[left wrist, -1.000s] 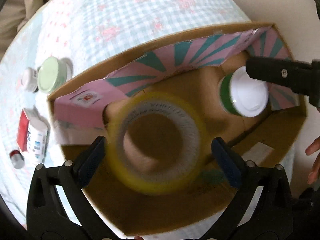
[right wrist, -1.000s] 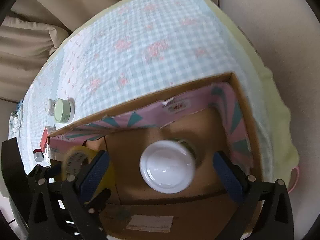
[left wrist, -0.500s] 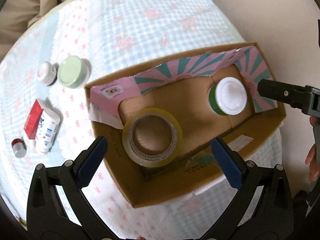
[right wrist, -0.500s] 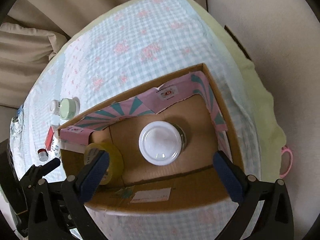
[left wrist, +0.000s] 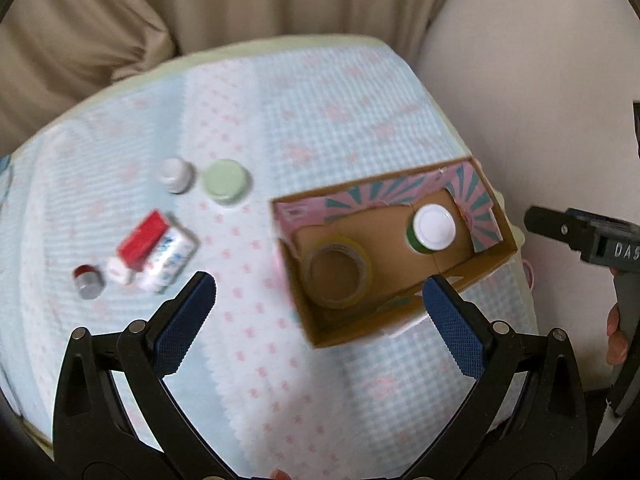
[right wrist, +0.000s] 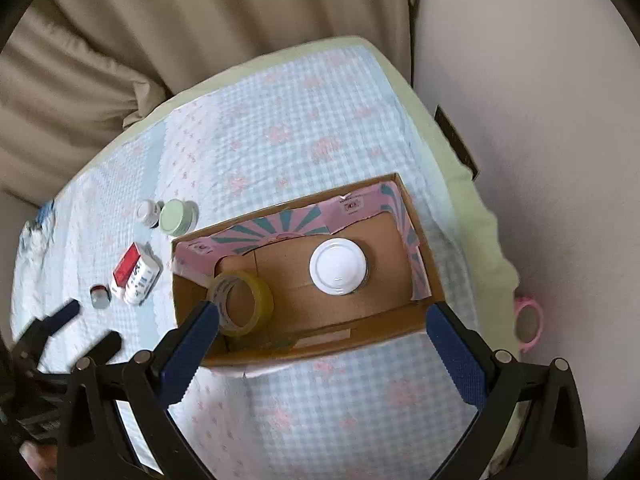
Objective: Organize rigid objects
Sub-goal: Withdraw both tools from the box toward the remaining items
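Your checked cloth (right wrist: pixel 280 128) covers the whole cushion top, with the cardboard box (right wrist: pixel 430 280) sitting toward its right edge. Both of your tools hang above the near edge with jaws spread wide and nothing between them: the left gripper (left wrist: pixel 318 300) and the right gripper (right wrist: pixel 320 332). Inside the box, the white-lidded jar (right wrist: pixel 338 266) stands upright near the right end, and the tape roll (right wrist: pixel 244 304) lies at the left end, leaning against the left wall. Outside the box, toward the cloth's left edge, you have the green-lidded jar (right wrist: pixel 178 216) touching the box's far left corner, with the small white bottle (right wrist: pixel 148 212) just beside it. Nearer you lie the red box (right wrist: pixel 126 266) and white tube (right wrist: pixel 142 278) side by side, then the tiny red-capped vial (right wrist: pixel 100 296).
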### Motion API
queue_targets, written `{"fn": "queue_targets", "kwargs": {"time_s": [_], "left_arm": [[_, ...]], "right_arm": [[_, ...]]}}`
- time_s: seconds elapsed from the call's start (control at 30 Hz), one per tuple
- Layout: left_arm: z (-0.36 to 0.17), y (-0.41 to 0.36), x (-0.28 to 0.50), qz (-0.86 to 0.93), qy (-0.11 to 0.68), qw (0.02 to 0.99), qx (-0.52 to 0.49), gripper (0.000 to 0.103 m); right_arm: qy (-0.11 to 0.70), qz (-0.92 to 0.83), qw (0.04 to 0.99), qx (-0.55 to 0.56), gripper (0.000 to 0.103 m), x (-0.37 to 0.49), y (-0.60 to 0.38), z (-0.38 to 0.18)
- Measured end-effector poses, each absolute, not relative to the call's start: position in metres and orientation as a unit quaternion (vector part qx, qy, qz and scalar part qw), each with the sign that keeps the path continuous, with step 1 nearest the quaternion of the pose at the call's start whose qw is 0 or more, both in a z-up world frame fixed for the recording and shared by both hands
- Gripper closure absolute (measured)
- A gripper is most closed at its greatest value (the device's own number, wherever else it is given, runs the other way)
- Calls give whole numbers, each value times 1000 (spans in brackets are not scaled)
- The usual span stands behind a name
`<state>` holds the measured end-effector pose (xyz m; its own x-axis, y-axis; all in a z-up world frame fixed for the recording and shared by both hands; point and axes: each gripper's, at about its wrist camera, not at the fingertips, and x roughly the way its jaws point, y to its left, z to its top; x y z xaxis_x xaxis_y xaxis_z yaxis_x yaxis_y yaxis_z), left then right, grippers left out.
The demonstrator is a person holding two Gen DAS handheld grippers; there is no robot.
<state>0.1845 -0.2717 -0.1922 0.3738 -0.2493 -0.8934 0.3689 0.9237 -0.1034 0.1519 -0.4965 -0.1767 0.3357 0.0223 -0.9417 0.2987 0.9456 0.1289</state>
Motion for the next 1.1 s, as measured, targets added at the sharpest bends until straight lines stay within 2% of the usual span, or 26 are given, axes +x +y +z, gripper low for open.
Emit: {"fn": "queue_targets", "kwargs": {"time_s": [0.33, 0.6, 0.73, 1.1], "left_arm": [[-135, -159, 154, -152, 491, 857, 24, 0], [-109, -58, 148, -157, 478, 863, 36, 0], [-97, -16, 152, -168, 476, 860, 73, 0], [-102, 58, 202, -247, 470, 838, 127, 0]], "right_arm": [[544, -70, 829, 108, 0, 119, -417, -127], [522, -72, 839, 134, 0, 105, -332, -102], [513, -85, 840, 153, 0, 101, -292, -92], [506, -123, 822, 233, 0, 107, -194, -100]]}}
